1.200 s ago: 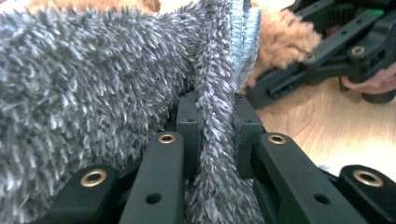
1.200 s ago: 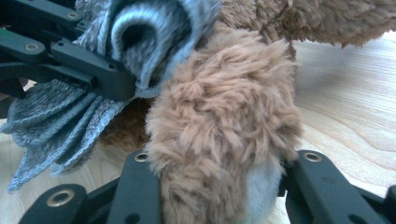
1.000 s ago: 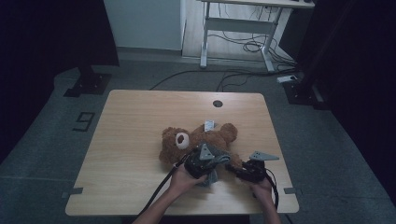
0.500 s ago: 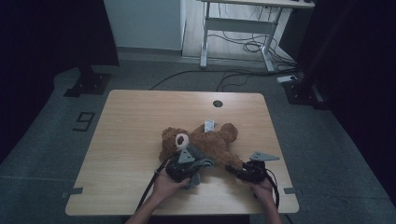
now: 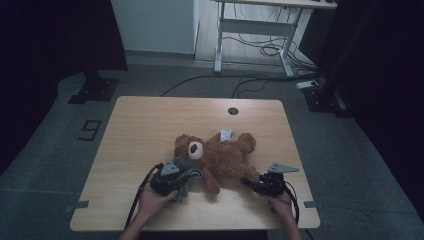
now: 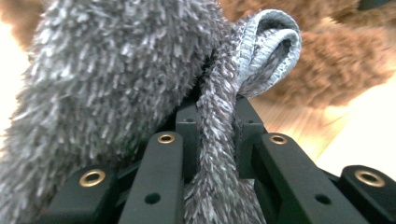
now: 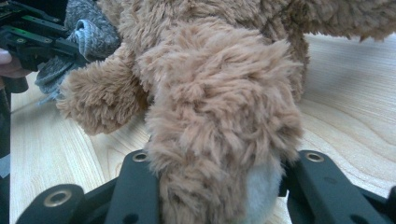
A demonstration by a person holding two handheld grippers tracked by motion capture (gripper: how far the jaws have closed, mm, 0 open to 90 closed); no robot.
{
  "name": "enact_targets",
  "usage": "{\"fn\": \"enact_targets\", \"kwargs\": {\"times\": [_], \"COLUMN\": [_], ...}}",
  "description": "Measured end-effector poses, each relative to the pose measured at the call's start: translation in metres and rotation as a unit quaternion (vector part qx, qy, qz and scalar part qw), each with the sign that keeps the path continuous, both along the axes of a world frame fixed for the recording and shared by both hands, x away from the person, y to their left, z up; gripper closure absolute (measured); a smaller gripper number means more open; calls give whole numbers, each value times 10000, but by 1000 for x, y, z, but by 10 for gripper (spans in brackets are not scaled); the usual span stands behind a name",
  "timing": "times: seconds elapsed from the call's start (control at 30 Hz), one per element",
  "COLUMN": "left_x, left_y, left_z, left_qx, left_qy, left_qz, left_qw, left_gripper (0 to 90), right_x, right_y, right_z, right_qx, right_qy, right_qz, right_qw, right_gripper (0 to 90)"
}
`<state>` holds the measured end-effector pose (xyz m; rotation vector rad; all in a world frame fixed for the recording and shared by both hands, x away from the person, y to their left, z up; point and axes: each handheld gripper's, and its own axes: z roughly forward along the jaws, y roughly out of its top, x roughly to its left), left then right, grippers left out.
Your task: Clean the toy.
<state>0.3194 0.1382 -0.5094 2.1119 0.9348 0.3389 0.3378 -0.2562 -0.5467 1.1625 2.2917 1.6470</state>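
Up close: left tool (image 6: 212, 140) clamps grey garment (image 6: 116, 79), hiding bear; right tool (image 7: 215, 186) grips bear's leg (image 7: 219, 121).

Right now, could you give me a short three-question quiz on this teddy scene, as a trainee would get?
1. True or false: the left tongs are shut on the grey furry cloth.
2. Which part of the teddy bear do the right tongs clamp? A) an ear B) a leg C) the snout
3. What does the bear lie on?

Key: 1 true. 2 B. 3 The wooden table.
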Motion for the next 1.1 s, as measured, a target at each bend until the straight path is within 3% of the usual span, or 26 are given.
{"fn": "enact_targets", "kwargs": {"times": [0.3,0.5,0.63,0.73,0.8,0.9,1.0,1.03,1.07,1.1], "left_x": [-2,-5,-11,-12,-9,-5,4,4,7,7], "left_y": [30,28,8,-10,-24,-38,-67,-67,-82,-82], "left_z": [3,8,25,37,43,47,53,53,55,55], "left_qx": [-90,-90,-251,-414,-544,-538,-432,-432,-364,-364], "left_qy": [-4,-234,-551,-819,-840,-853,-927,-927,-917,-917], "left_qz": [308,402,168,-5,-169,-295,-466,-466,-595,-595], "left_qw": [9995,9989,9980,9958,9948,9945,9937,9937,9933,9933], "left_gripper": [762,764,764,764,765,766,767,767,767,767], "right_x": [1,1,2,2,2,2,1,1,2,2], "right_y": [-1,-1,-2,-3,-3,-3,-2,-2,-2,-2], "right_z": [-1,-1,-1,-2,-2,-2,-2,-2,-2,-2], "right_qx": [25,67,88,76,78,83,90,90,96,96], "right_qy": [-1,24,14,21,25,26,25,25,28,28], "right_qz": [43,41,25,49,53,54,37,37,35,35], "right_qw": [10000,10000,10000,10000,10000,9999,9999,9999,9999,9999], "right_gripper": [590,591,590,590,590,590,590,590,590,590]}}
